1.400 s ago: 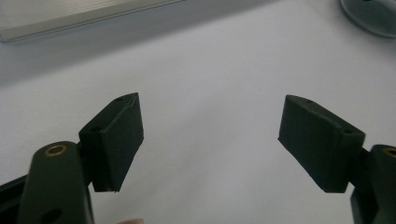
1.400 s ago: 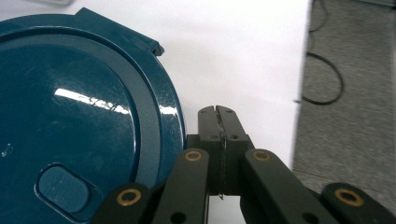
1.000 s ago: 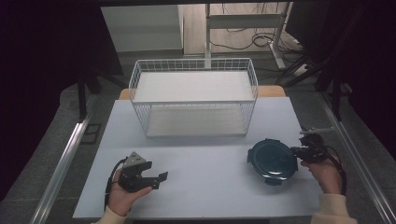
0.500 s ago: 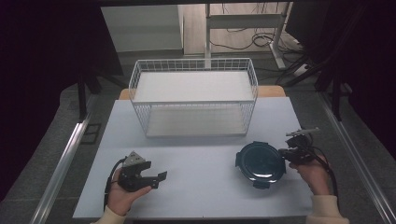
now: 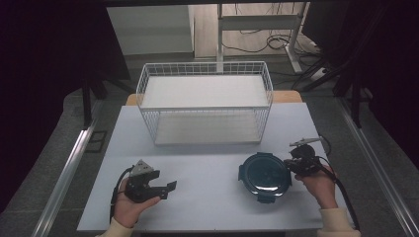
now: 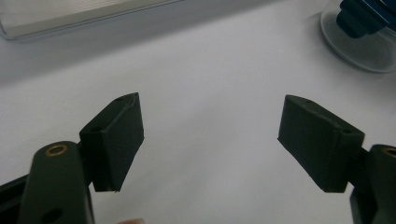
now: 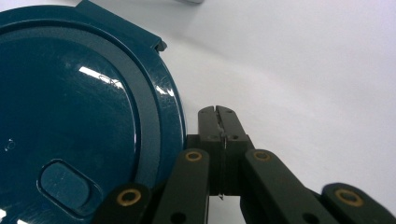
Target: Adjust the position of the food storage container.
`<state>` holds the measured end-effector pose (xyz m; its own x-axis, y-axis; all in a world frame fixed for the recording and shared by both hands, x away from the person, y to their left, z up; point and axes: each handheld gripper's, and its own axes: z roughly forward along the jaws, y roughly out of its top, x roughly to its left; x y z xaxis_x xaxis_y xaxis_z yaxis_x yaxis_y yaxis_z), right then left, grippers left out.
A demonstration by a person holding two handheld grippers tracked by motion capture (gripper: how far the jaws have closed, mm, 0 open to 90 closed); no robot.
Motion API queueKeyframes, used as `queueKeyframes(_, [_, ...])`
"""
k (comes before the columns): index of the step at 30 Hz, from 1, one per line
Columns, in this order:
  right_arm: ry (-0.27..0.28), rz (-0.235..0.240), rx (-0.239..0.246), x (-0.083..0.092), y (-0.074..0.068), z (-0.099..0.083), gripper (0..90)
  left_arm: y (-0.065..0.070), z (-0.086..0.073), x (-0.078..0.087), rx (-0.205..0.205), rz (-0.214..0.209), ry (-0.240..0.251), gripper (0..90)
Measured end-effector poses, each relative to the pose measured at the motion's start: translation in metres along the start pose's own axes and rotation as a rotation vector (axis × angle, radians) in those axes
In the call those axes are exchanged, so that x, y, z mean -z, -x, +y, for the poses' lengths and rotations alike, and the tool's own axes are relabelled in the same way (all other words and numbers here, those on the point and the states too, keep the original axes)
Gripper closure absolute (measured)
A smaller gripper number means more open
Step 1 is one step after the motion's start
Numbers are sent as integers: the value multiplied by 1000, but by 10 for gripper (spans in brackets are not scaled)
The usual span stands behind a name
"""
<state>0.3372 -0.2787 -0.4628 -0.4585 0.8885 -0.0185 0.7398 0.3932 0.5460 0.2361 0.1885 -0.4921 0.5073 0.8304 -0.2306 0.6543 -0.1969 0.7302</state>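
Right gripper (image 7: 219, 112): jaws shut, empty, flank against rim of blue lidded container (image 7: 84, 116). Left gripper (image 6: 210, 140): part open, empty, container farther off.

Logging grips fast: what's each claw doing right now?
Left claw: open, holding nothing.
Right claw: closed, holding nothing, beside the blue lidded container.

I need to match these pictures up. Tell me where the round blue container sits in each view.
High view: round blue container lower right of centre, beside the right gripper.
Left gripper view: top right corner, cut off.
Right gripper view: left half, against the shut jaws.
Shared landmark: white table.
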Motion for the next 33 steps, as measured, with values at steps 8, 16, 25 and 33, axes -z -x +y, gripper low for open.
queueKeyframes(8, [4,-2,35,-3,-20,4,900,-1,0,0,3,1,3,219])
queueKeyframes(16, [20,21,67,-9,-45,11,900,0,1,0,3,3,2,219])
queueKeyframes(25, [32,33,102,-19,-70,19,900,0,1,-1,4,4,1,219])
queueKeyframes(33, [29,63,119,-22,-77,22,899,-1,1,1,7,5,6,219])
